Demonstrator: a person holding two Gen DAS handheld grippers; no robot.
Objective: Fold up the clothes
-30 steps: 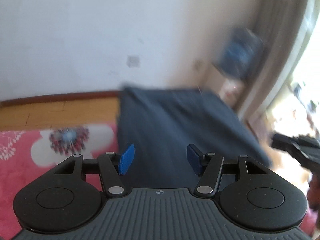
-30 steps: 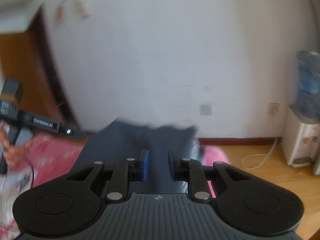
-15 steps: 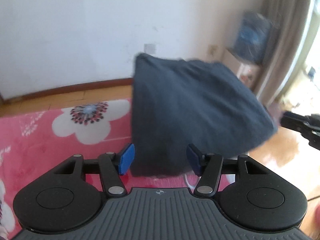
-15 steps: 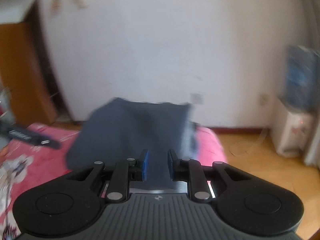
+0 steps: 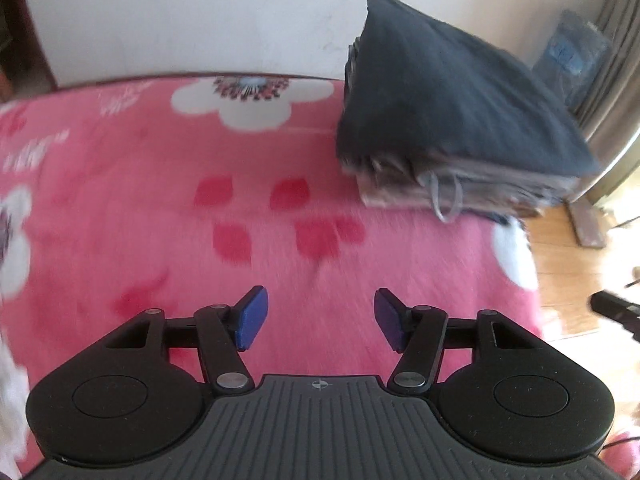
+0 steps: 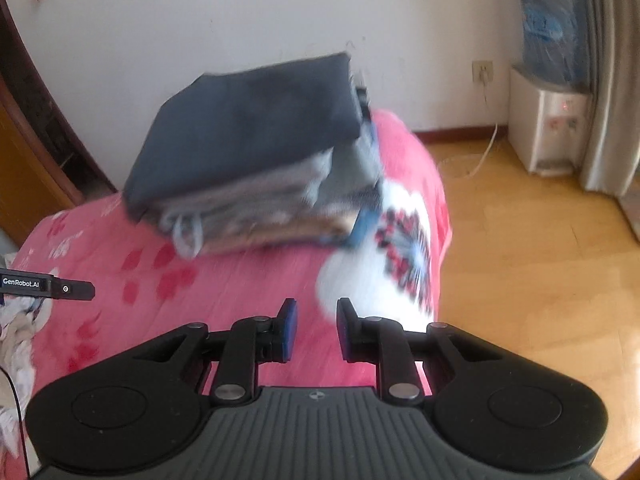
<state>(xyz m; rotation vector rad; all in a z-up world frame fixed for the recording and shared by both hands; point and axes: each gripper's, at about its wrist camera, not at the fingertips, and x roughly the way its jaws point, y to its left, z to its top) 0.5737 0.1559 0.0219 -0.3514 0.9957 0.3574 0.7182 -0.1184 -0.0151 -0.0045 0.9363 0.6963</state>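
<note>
Left gripper [image 5: 318, 318]: near the camera, over the pink blanket. Its fingers are wide apart and opening more. Nothing is between them.
Right gripper [image 6: 313, 330]: also low over the blanket, near the bed's right edge. Its fingers have only a small gap. Nothing is in the gap.
Blanket [image 5: 160, 208]: pink with white flowers. It covers the bed. The part right in front of both grippers is bare.
Loose clothes [image 6: 16, 332]: a pale crumpled heap at the bed's left side, seen only at the rim of the right view. I think this is what gets folded next. The left gripper looks nearer to it.
Stack of folded clothes [image 5: 452, 120]: at the bed's far right corner, by the wall. A dark navy piece lies on top, grey and brown ones under it. A grey drawstring [image 6: 186, 234] hangs from the front.
Way to the stack: it lies ahead and to the right of the left fingers, and ahead and a bit left of the right fingers. Both are well apart from it.
</note>
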